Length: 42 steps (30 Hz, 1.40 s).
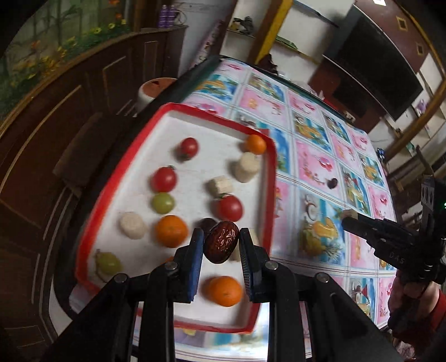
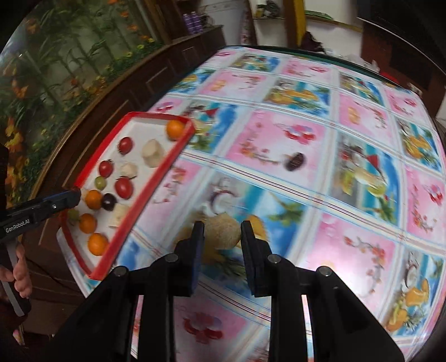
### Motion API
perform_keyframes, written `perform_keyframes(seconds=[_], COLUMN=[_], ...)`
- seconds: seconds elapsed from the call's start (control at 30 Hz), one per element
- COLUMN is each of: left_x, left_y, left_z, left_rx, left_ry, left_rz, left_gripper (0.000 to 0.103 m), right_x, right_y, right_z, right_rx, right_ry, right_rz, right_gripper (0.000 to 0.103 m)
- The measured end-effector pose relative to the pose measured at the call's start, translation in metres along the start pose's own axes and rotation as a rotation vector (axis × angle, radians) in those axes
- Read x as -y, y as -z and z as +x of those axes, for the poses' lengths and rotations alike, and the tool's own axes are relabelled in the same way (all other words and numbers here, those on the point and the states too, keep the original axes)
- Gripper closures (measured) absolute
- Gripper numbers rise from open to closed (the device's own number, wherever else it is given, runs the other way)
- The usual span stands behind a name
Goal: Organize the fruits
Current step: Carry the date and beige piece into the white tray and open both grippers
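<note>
A colourful fruit-print tablecloth (image 2: 278,144) fills the centre, dark wooden cabinets (image 1: 92,83) curve along the left, purple bottles (image 2: 192,22) stand at top.

Crowded red-rimmed tray (image 2: 156,170) at the table's left edge; tablecloth (image 2: 320,156) open rightward except one dark date (image 2: 295,161).

Red-rimmed white tray (image 1: 267,178), perhaps 4 oranges (image 1: 170,231)

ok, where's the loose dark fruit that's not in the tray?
The small dark round fruit lies alone on the fruit-print tablecloth, right of the red-rimmed white tray in the right wrist view, beyond the right tongs.
</note>
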<state>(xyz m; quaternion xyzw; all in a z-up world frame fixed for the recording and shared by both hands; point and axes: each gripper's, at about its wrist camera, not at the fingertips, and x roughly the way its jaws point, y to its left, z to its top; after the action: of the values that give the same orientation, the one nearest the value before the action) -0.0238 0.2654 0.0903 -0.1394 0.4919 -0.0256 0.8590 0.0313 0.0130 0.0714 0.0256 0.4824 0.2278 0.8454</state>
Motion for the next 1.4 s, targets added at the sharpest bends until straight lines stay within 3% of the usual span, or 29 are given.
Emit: perform_keyframes(seconds=[0.33,0.53,0.87,1.4], left_x=[-0.022,-0.021,-0.030,-0.033], left_y=[-0.025,-0.038,-0.048,-0.047], left_z=[0.016,0.047,0.074,0.090], left_rx=[0.012,-0.022,-0.070,-0.102], left_ry=[0.005,0.011,0.025,0.076], left_rz=[-0.011,0.023,0.045,0.059], left_gripper=[0.078,0.078,0.078,0.078], right_x=[-0.071,-0.090,-0.114,-0.128], right_y=[-0.034,-0.068,-0.125,-0.133], right_z=[0.038,0.064,0.117,0.174], right_rx=[-0.036,-0.055,-0.114,-0.208], right_ry=[-0.103,-0.148,-0.093,-0.027], right_rz=[-0.129,-0.107,-0.142,-0.204], right_gripper=[0.075,0.074,0.074,0.074])
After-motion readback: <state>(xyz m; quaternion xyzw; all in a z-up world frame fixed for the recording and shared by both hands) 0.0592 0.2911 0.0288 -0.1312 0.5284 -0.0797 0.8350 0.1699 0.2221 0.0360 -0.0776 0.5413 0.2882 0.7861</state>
